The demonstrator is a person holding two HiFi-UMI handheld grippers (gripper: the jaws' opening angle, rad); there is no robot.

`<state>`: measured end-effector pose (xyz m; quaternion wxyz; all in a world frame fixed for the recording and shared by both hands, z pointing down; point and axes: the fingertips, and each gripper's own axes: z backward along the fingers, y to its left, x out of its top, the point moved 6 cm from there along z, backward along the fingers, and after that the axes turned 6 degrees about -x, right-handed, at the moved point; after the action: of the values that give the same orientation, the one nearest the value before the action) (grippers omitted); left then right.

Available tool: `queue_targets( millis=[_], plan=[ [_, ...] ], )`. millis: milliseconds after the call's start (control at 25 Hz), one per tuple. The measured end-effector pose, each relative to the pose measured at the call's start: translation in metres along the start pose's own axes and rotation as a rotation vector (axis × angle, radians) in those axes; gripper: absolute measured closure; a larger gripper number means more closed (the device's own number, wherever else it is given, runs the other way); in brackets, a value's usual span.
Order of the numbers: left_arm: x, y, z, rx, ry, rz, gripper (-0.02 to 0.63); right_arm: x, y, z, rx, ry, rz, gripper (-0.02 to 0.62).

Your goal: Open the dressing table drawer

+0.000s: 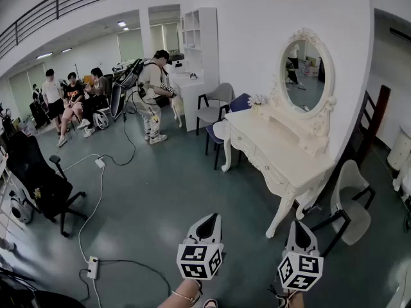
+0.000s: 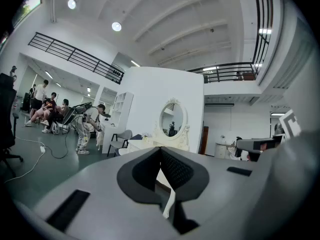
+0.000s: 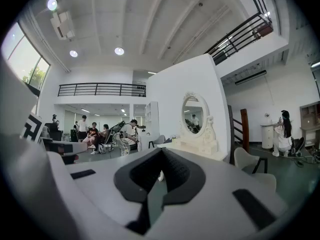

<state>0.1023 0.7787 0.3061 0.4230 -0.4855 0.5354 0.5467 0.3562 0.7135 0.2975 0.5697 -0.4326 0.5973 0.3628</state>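
Note:
The white dressing table [image 1: 270, 143] with its oval mirror [image 1: 307, 76] stands against the wall at the right of the head view. Its drawer fronts [image 1: 258, 162] run along the near edge and look closed. My left gripper [image 1: 207, 226] and right gripper [image 1: 300, 233] are held side by side over the floor, well short of the table. Both are shut with nothing between the jaws. The left gripper view shows its jaws [image 2: 161, 149] meeting, with the table [image 2: 150, 144] far ahead. In the right gripper view the jaws [image 3: 163, 148] point level toward the table [image 3: 200, 145].
A white chair [image 1: 352, 204] stands at the table's near right end; a blue chair [image 1: 225, 124] and a grey chair [image 1: 215, 104] sit at its far end. A black office chair [image 1: 45, 178] and a power strip with cables [image 1: 93, 265] are on the left. Several people [image 1: 70, 98] are at the back.

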Motion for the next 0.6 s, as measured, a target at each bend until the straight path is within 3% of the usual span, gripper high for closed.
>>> queue_targets(
  millis=[320, 600],
  plan=[
    [0.003, -0.009, -0.009, -0.025, -0.002, -0.013, 0.589, 0.004, -0.006, -0.002, 0.000, -0.001, 0.008, 0.591],
    [0.005, -0.003, -0.011, -0.025, 0.001, -0.010, 0.589, 0.000, -0.004, -0.008, 0.012, 0.013, -0.059, 0.588]
  ],
)
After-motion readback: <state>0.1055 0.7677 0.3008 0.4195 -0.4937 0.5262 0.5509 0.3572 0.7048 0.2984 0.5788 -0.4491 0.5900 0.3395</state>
